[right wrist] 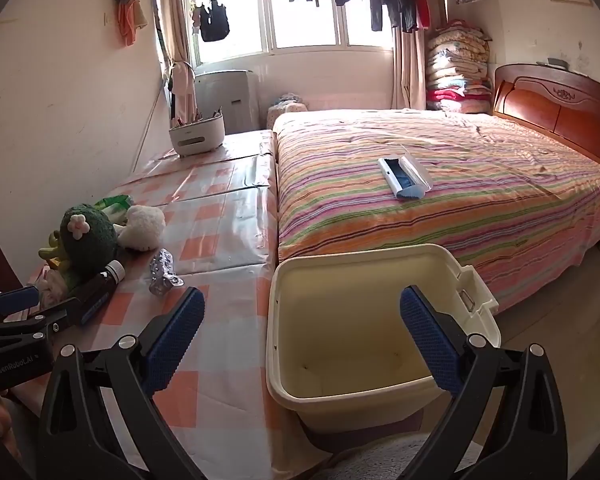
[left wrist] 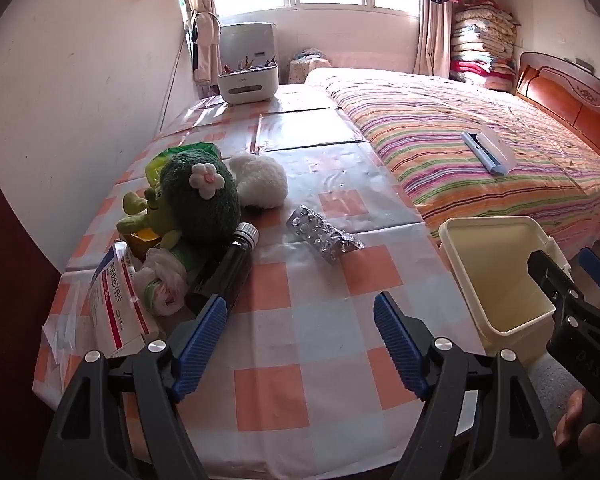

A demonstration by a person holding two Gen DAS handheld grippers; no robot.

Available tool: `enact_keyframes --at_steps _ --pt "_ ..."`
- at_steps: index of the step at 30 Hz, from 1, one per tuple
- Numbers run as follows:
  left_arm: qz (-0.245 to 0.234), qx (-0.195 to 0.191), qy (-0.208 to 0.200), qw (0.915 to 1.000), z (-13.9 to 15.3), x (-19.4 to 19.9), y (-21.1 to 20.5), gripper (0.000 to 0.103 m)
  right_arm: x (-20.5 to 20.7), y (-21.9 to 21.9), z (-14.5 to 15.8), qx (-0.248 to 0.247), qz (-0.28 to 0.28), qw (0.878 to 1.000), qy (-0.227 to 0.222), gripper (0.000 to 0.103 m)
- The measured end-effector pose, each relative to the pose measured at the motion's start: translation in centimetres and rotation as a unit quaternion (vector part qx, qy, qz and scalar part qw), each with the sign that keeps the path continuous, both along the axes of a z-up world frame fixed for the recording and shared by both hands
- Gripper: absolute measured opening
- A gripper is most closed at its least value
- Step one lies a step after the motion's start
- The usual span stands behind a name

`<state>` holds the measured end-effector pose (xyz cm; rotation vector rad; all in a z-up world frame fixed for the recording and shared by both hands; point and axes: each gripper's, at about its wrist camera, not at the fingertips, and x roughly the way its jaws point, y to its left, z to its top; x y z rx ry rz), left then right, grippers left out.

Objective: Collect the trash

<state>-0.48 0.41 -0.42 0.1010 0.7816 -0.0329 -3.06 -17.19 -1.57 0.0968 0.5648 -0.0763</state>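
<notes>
Left gripper (left wrist: pixel 300 334): jaws spread wide, nothing between them; it hangs over the checked tablecloth (left wrist: pixel 300 280), tilted down toward the clutter.
Right gripper (right wrist: pixel 302 340): spread as wide as it goes, holding nothing; it hovers over the mouth of the cream bin (right wrist: pixel 456 264), which looks empty and stands just beside the table edge, against the foot of the striped bed (right wrist: pixel 460 200).
Trash, nearest: a dark medicine bottle (left wrist: pixel 230 270) lies on its side just ahead of the left gripper's left finger, cap pointing away.
Trash, further: a crumpled foil blister pack (left wrist: pixel 324 238) lies alone on the cloth; a medicine box (left wrist: pixel 114 304) and a wadded plastic bag (left wrist: pixel 162 284) sit at the left table edge.
Not trash, likely: a green plush toy (left wrist: pixel 198 196) and a white plush (left wrist: pixel 260 178) touch the bottle and bag.
Risk, bottle: being round, it may roll away from closing jaws, or off the table.
Risk, blister pack: flat and thin, so the pads may slide over it or snag the glossy cloth.
Risk, toys: a reach for the bag or box could catch the plush toy and drag it along.
Risk, drop-off: the bin is off the table, so an early release would land trash on the floor.
</notes>
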Motion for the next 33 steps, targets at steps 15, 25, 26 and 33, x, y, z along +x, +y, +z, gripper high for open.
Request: enact_keyframes --at_steps 15,25,26,33 --pt "0.004 0.003 0.008 1.0000 -0.7 0.2 0.6 0.074 0.4 0.6 -0.6 0.000 0.015 1.000 0.012 0.097" --pt "0.005 0.002 0.012 0.9999 -0.9 0.2 0.8 0.074 0.7 1.0 -0.7 -0.002 0.020 1.000 0.017 0.097" --pt "0.005 0.002 0.012 0.9999 -0.9 0.2 0.8 0.074 0.8 1.1 -0.7 -0.002 0.021 1.000 0.018 0.097" --pt "0.006 0.001 0.017 0.9998 -1.0 0.2 1.0 0.074 0.9 1.2 -0.8 0.000 0.023 0.999 0.023 0.097"
